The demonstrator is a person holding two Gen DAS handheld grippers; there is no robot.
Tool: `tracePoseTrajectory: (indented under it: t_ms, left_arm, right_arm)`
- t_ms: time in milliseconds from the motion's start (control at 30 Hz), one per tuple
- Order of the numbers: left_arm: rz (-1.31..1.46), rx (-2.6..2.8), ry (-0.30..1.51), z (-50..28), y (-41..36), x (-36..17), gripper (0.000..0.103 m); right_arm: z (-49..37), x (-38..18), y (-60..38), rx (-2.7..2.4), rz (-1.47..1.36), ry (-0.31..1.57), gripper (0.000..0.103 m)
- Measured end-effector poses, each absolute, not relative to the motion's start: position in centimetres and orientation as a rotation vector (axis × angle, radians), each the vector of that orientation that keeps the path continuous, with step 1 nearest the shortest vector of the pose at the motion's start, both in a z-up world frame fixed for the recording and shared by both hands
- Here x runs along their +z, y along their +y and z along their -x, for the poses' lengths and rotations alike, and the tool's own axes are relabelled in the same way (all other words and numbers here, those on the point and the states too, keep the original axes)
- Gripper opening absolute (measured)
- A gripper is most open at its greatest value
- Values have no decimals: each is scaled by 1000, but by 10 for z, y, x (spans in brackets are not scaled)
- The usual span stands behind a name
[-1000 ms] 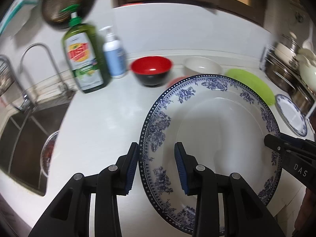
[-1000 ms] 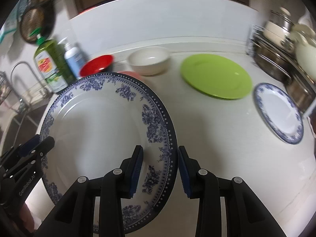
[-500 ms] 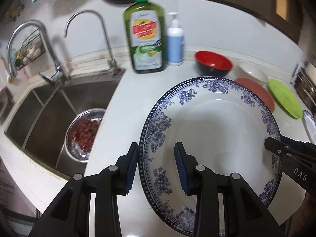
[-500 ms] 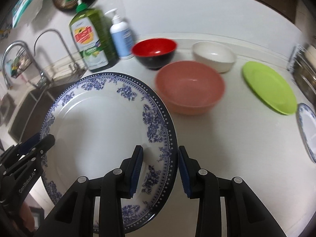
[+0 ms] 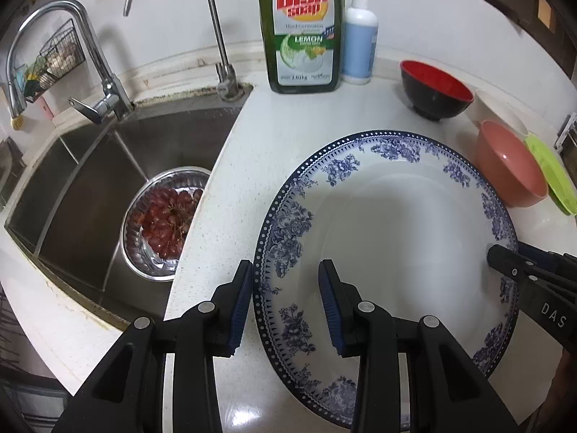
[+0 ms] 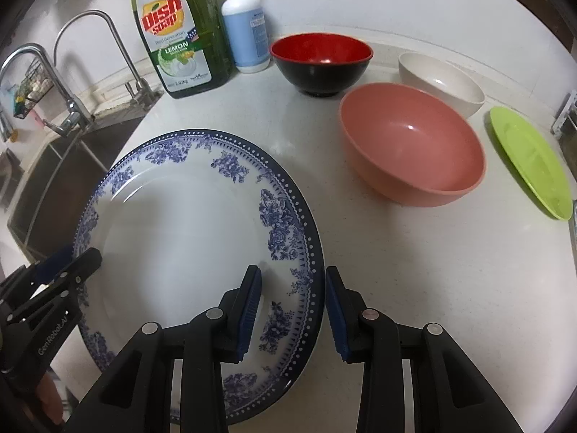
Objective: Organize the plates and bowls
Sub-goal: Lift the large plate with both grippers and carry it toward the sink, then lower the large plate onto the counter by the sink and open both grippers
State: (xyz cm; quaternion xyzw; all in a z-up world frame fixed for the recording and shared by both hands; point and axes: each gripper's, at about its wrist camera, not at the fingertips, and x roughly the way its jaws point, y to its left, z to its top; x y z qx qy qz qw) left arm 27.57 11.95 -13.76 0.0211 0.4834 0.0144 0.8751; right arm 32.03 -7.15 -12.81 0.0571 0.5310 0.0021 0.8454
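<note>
Here, the left gripper (image 5: 285, 303) and right gripper (image 6: 292, 310) each straddle an opposite rim of the blue floral plate (image 6: 194, 238), seemingly gripping it, beside the sink (image 5: 90, 195). Keep it level; set down clear of the pink bowl (image 6: 411, 144).

Two plates, one blue-patterned (image 6: 187, 231) and one green (image 6: 530, 158); three bowls, red-black (image 6: 321, 61), pink (image 6: 411, 144), white (image 6: 440, 83); two bottles, dish soap (image 6: 180, 32) and pump (image 6: 247, 29); two faucets (image 5: 202, 11)

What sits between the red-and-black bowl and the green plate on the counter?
Two bowls: a pink bowl nearer the camera and a white bowl behind it, between the red-and-black bowl and the green plate. The right wrist view shows this best.
</note>
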Motion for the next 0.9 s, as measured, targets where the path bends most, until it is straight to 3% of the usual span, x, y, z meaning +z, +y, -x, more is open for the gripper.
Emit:
tracePoseTrajectory:
  t_ms: [733, 833, 900]
  left_arm:
    - [-40, 13, 1073, -290, 122, -157, 38]
    - [-41, 10, 1074, -291, 123, -157, 44]
    - [-43, 27, 1064, -291, 124, -155, 56]
  right_arm:
    - [-335, -149, -66, -12, -99, 1164, 37]
    - [-335, -150, -66, -6, -98, 1159, 38]
    - [-334, -149, -67, -13, -98, 1150, 41]
